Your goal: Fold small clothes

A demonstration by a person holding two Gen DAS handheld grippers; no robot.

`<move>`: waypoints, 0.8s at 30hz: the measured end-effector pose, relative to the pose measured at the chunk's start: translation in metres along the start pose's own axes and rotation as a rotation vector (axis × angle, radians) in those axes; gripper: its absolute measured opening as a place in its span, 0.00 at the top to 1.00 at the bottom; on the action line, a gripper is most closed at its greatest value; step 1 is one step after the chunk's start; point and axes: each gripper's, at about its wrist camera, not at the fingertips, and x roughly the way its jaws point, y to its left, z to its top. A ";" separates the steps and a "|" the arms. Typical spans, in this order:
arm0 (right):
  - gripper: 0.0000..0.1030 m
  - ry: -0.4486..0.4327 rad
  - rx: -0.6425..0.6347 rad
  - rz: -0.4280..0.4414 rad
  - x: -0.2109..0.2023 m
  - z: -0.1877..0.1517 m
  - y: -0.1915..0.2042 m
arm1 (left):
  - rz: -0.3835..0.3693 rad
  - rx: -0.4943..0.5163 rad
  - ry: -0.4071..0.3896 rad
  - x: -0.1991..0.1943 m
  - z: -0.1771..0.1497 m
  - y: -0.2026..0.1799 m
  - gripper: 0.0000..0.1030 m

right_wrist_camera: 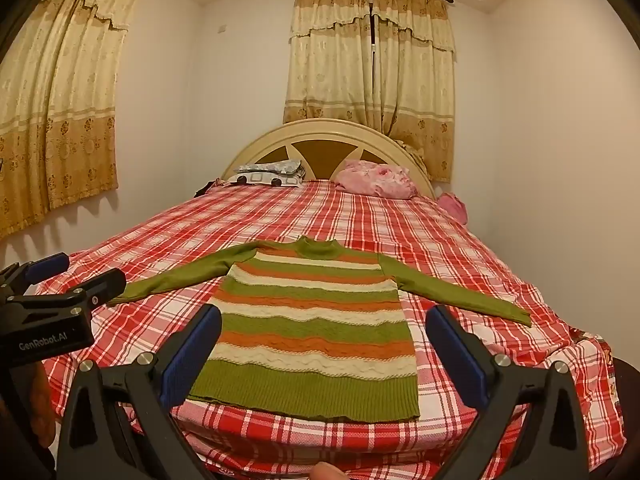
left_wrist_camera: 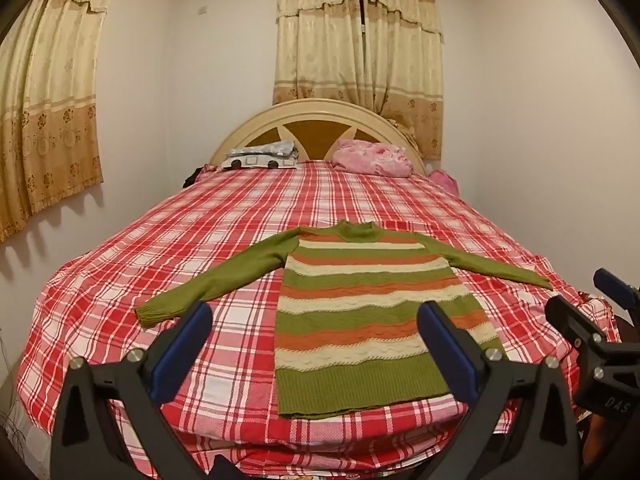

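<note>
**On the plaid bed: sweater spread flat, both grippers spread and empty**

At the foot of the bed (left_wrist_camera: 168, 240), a striped sweater (left_wrist_camera: 360, 304) lies flat on the red-and-white plaid cover, hem toward the cameras and collar toward the headboard (left_wrist_camera: 320, 120). Its body runs in green, orange and cream bands; the 2 green sleeves stretch out to either side, the left cuff (left_wrist_camera: 150, 314) resting just beyond the left gripper's near fingertip.

The left gripper (left_wrist_camera: 316, 316) hovers over the near edge with its blue-padded fingers wide apart, holding nothing; its right finger overlaps the sweater's lower right corner in its own view. The right gripper (right_wrist_camera: 324, 320) is likewise spread and empty, the sweater's hem showing between its fingers. Each gripper shows at the edge of the other's view, beside the bed.

Nothing lies on the cover between the grippers and the garment. Far off at the headboard sit a patterned grey-white pillow (left_wrist_camera: 260, 158) and a pink bundle of bedding (left_wrist_camera: 372, 158), well apart from the sweater. A smaller pink item (right_wrist_camera: 452, 206) rests at the bed's far right edge. Gold curtains (left_wrist_camera: 356, 40) hang behind the headboard and on the left wall
</note>
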 end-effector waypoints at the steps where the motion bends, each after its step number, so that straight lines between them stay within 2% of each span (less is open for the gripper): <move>1: 0.01 -0.001 0.000 0.000 0.001 -0.001 0.000 | 0.003 0.001 -0.002 0.002 -0.002 0.001 0.00; 24: 0.01 0.004 -0.006 0.002 0.009 -0.010 -0.004 | 0.017 0.007 -0.005 0.006 -0.004 0.006 0.00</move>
